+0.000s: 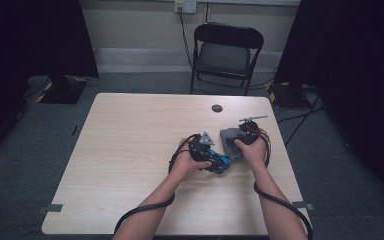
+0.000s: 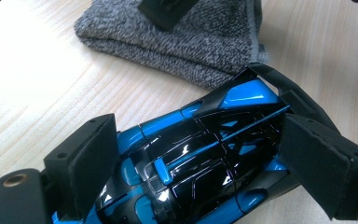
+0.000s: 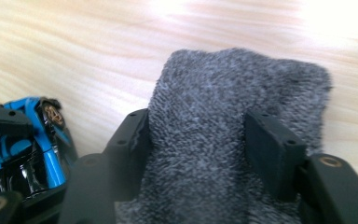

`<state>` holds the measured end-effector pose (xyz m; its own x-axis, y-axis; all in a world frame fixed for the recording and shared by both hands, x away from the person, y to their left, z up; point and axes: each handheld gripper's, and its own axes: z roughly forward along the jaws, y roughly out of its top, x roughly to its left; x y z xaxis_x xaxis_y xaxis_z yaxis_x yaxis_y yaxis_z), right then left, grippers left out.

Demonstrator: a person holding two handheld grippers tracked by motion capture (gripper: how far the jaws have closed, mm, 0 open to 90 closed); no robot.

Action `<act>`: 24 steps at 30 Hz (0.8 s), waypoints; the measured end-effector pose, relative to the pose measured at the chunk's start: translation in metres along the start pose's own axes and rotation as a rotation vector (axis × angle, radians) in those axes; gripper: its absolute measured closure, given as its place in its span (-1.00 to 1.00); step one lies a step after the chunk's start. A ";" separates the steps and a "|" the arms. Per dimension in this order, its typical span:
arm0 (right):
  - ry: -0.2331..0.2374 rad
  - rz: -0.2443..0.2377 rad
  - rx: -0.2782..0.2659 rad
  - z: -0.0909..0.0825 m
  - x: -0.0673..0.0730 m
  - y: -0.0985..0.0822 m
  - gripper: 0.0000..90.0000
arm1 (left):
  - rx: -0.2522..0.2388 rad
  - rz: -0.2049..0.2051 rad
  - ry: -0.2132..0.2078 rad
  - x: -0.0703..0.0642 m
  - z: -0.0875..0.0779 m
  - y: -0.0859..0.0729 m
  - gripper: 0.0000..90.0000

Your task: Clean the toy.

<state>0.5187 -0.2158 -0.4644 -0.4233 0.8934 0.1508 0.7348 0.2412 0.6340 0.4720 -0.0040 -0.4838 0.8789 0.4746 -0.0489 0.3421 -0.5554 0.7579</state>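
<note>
At the right half of the pale wooden table (image 1: 130, 150), the person's two hands worked close together. The left gripper (image 2: 191, 163) was clamped on a blue and black toy car (image 2: 200, 158) — its two black pads pressed against the car's flanks, one on each side, with the glossy roof panels showing between them. The car lay on the tabletop with its rear wing pointing toward a folded grey cloth (image 2: 182, 42), which lay just beside it, a narrow strip of bare wood between the two.

In the right gripper view, the right gripper (image 3: 196, 140) stood over that cloth (image 3: 233, 116) with its jaws partly apart. The knitted grey fabric ran up between them and filled the gap; the left pad touched the cloth's edge, while the pictures did not settle whether the right pad pressed on it. The toy car (image 3: 28, 144) sat at the left edge of that view, held by the other gripper.

From the high view, the left gripper (image 1: 207, 152) and right gripper (image 1: 244, 134) were near one another, the cloth (image 1: 230, 140) under the right one — and a black folding chair (image 1: 226, 55) stood beyond the table's far edge.
</note>
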 end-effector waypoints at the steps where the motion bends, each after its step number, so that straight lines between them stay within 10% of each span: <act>1: 0.022 -0.018 0.004 0.002 0.004 0.001 -0.02 | -0.004 -0.001 -0.001 0.000 0.000 0.000 -0.74; 9: 0.088 -0.170 0.012 0.006 0.029 0.002 0.11 | -0.010 -0.013 -0.010 -0.002 0.004 0.002 -0.75; 24: 0.042 -0.148 0.019 0.014 0.021 -0.003 -0.17 | 0.000 -0.007 0.035 -0.001 -0.011 0.008 -0.62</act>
<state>0.5152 -0.1919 -0.4735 -0.5492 0.8309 0.0890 0.6724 0.3762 0.6374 0.4700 -0.0016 -0.4702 0.8642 0.5022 -0.0318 0.3484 -0.5516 0.7578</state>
